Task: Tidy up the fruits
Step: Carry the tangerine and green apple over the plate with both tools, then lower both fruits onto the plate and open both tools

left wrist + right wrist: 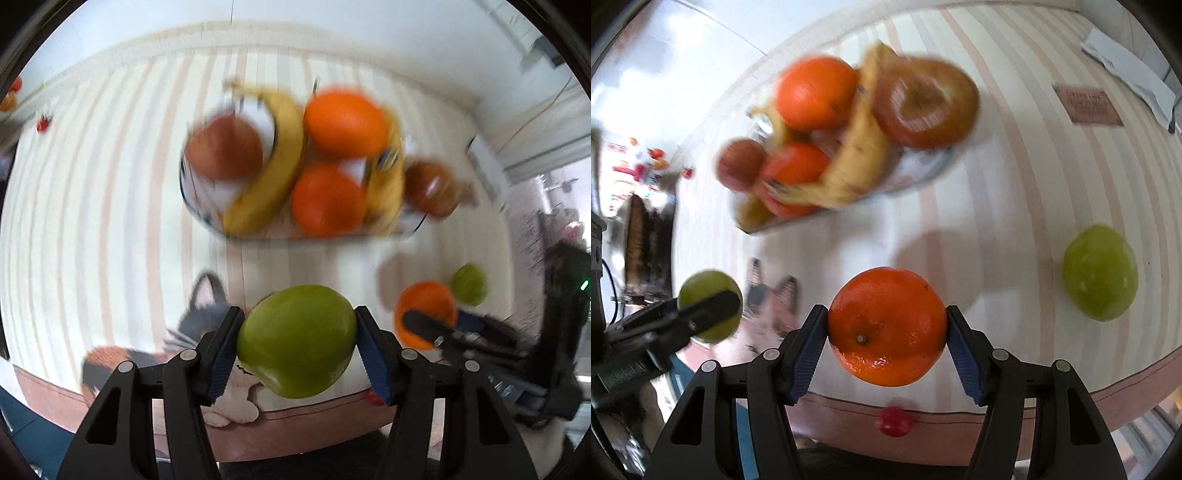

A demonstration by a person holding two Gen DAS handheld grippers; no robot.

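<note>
The bowl [417, 230] lies ahead of both claws, the left gripper [297, 341] pinching a lime [295, 339], the right gripper [886, 328] an orange [886, 325].

a home (striped tablecloth [110, 166], fruit dish [192, 199])

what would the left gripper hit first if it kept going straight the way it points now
Probably the striped tablecloth just short of the glass fruit dish; the left gripper carries a green apple, and depth is unclear.
</note>
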